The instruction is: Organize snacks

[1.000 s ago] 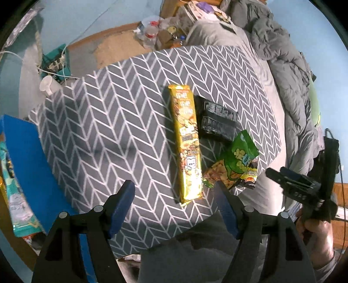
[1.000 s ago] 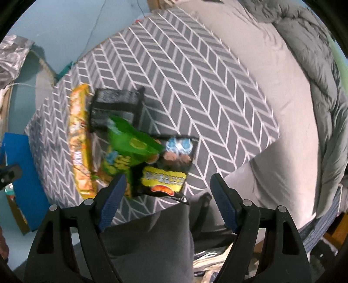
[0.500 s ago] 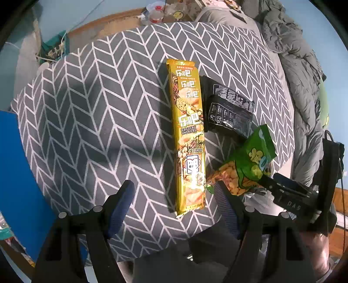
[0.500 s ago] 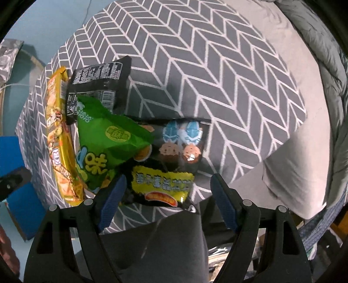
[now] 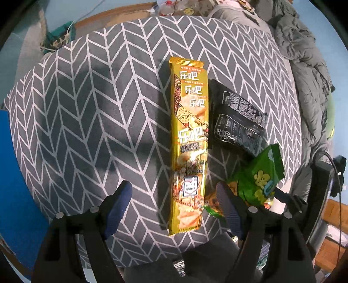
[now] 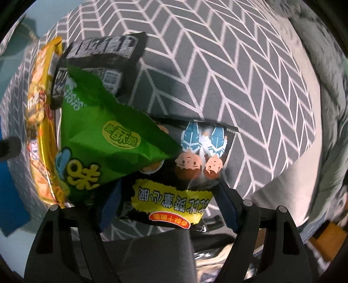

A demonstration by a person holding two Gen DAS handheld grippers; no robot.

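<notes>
A long yellow snack pack (image 5: 190, 143) lies lengthwise on the grey chevron cushion (image 5: 91, 113). To its right lie a black packet (image 5: 237, 124) and a green snack bag (image 5: 258, 178). My left gripper (image 5: 174, 204) is open, its jaws either side of the yellow pack's near end. In the right wrist view the green bag (image 6: 104, 135) overlaps a black cartoon snack packet (image 6: 184, 172) that lies between the open jaws of my right gripper (image 6: 165, 206). The yellow pack (image 6: 41, 130) and the other black packet (image 6: 97, 56) lie at the left.
A blue board (image 5: 15, 185) stands at the cushion's left edge. A grey quilt (image 5: 304, 54) is heaped on the right. Clutter and cardboard (image 5: 130, 15) lie on the floor beyond the cushion. My right gripper's body (image 5: 322, 196) shows at the lower right of the left wrist view.
Both grippers have moved closer to the snacks. The left now straddles the yellow pack's end; the right has come in around the black cartoon packet. Both stay open.
</notes>
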